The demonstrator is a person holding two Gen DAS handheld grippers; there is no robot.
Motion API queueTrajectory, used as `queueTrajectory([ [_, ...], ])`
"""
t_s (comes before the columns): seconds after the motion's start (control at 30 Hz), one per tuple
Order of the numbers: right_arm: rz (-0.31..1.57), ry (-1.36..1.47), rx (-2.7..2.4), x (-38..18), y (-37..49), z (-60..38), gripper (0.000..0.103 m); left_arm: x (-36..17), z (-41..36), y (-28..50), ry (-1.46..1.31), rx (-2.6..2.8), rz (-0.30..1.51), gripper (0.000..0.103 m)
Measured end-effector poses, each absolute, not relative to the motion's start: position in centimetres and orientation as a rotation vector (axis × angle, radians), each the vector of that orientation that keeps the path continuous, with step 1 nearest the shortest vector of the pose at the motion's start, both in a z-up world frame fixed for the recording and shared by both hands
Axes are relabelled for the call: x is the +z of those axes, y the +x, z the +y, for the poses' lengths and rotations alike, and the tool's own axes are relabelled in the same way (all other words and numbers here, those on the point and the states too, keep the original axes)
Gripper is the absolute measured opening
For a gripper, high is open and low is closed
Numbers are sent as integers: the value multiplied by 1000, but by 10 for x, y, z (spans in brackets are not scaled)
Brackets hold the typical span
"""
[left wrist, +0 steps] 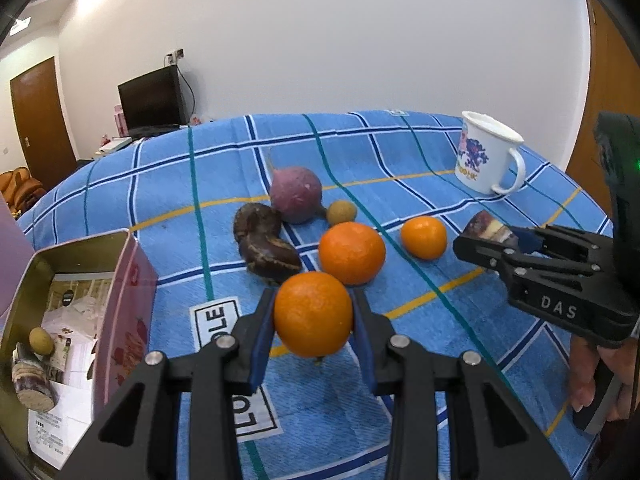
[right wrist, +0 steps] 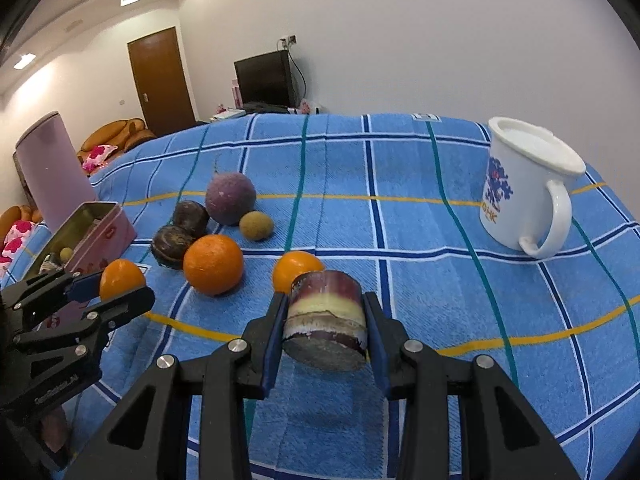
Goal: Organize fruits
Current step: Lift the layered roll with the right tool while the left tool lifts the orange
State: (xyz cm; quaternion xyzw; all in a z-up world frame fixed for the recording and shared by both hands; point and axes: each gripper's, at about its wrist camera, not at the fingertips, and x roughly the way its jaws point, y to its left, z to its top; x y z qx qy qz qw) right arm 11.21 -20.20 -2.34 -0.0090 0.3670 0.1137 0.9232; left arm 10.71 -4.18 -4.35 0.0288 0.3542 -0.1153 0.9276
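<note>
My left gripper (left wrist: 313, 316) is shut on an orange (left wrist: 312, 314), held just above the blue checked cloth (left wrist: 400, 152); the same orange (right wrist: 121, 278) shows in the right wrist view inside the left gripper (right wrist: 108, 286). My right gripper (right wrist: 325, 322) is shut on a short sugarcane piece (right wrist: 326, 320), purple with a yellow band, also lifted off the cloth. From the left wrist view the right gripper (left wrist: 490, 238) pinches that sugarcane piece (left wrist: 489, 229). A second orange (left wrist: 352, 253), a smaller orange (left wrist: 424, 237), a purple round fruit (left wrist: 296, 194), two dark brown fruits (left wrist: 264, 240) and a small tan fruit (left wrist: 341, 212) lie on the cloth.
A pink open tin (left wrist: 128, 300) stands at the left, holding another sugarcane piece (left wrist: 32, 380) and a tan fruit (left wrist: 41, 340). A white printed mug (right wrist: 524, 188) stands at the back right. A purple cylinder (right wrist: 52, 172) rises behind the tin. A hand (left wrist: 600, 376) grips the right tool.
</note>
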Motion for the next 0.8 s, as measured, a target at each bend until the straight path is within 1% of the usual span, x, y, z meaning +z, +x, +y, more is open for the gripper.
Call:
queueTrajectory([
  [0.8, 615, -41, 267, -8, 88, -197, 39, -36, -35, 96, 31, -216, 652, 38],
])
